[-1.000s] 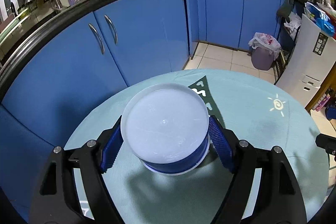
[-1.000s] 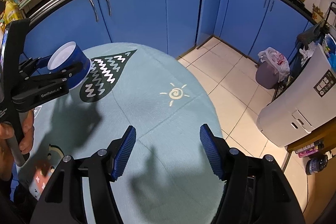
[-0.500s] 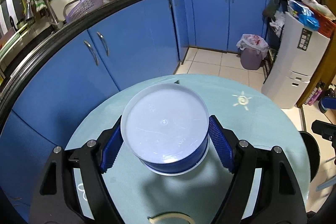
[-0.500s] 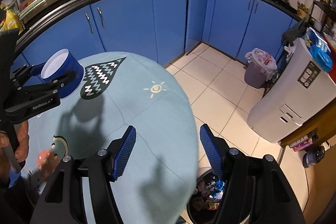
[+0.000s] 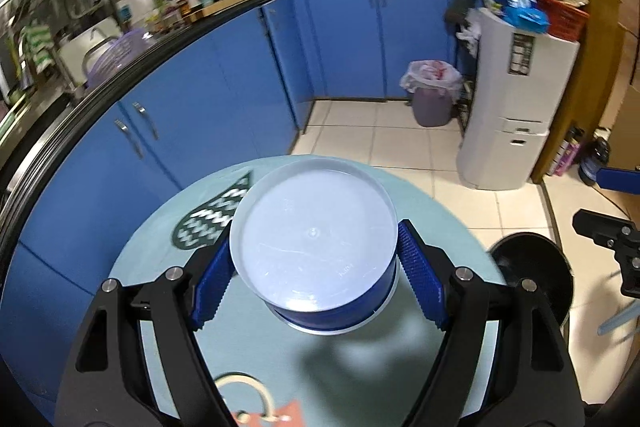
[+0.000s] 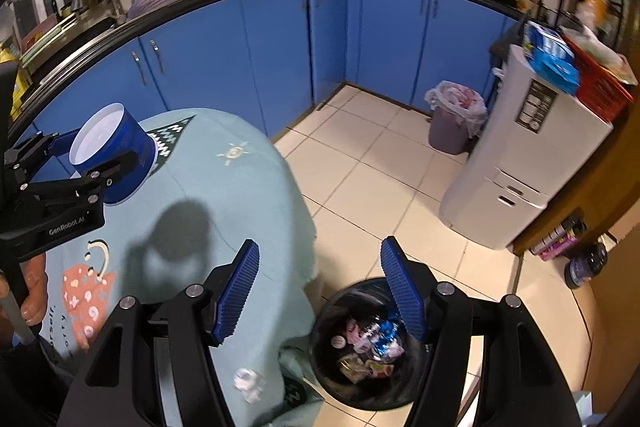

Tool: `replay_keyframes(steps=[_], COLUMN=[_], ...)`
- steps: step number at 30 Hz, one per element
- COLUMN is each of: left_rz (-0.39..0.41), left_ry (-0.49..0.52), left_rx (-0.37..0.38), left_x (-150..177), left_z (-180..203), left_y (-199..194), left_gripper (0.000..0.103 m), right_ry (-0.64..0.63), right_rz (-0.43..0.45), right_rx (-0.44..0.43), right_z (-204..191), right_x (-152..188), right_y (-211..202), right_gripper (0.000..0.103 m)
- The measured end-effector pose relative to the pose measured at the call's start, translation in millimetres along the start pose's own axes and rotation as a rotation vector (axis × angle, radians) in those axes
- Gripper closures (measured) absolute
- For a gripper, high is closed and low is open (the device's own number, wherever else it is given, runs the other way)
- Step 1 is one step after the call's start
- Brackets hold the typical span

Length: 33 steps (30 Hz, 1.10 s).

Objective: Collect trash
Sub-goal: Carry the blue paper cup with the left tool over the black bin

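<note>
A blue tub point(image 5: 314, 239) with a white inside hangs above the teal tablecloth point(image 5: 360, 367), its shadow on the cloth beneath. My left gripper point(image 5: 316, 251) is shut on its sides. From the right wrist view the tub point(image 6: 116, 143) and the left gripper point(image 6: 96, 151) appear at the far left, with a hand on the handle. My right gripper point(image 6: 320, 247) stands open and empty over the table's edge, above a black bin point(image 6: 320, 331) holding wrappers. A crumpled white scrap point(image 6: 248, 385) lies on the cloth near that edge.
Blue cabinets point(image 6: 260, 59) curve around the back. A purple bin with a bag point(image 6: 452, 119) stands by a white appliance point(image 6: 520, 163). Bottles point(image 6: 588, 263) sit on the tiled floor at the right. In the left wrist view the black bin point(image 5: 532, 275) shows beyond the table's right edge.
Both grippers have travelled toward the table's right edge and risen a little. The black bin has come into view under the right gripper. The tub stays in the left grip.
</note>
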<state>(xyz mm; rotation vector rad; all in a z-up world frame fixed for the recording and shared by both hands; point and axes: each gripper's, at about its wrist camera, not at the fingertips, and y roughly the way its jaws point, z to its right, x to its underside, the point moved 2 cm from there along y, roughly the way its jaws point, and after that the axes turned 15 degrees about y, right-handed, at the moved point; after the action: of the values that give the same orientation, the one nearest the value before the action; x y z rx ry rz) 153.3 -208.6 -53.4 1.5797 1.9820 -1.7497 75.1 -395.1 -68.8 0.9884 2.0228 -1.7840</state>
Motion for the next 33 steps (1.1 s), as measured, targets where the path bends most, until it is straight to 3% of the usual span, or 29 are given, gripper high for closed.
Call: replay_keyframes(steps=[14, 33], left_rz=[0.043, 0.039], left_ry=[0.161, 0.309], left_rx=[0.136, 0.298], left_x=[-44, -75], left_z=[116, 221], left_y=[-14, -7], left_gripper=[0.026, 0.025], right_ry=[0.101, 0.205], right_rz=[0.004, -0.008], right_rx=[0.06, 0.131], right_z=[83, 157], right_x=[24, 40], right_y=[-24, -28], right_gripper=[0.041, 0.041])
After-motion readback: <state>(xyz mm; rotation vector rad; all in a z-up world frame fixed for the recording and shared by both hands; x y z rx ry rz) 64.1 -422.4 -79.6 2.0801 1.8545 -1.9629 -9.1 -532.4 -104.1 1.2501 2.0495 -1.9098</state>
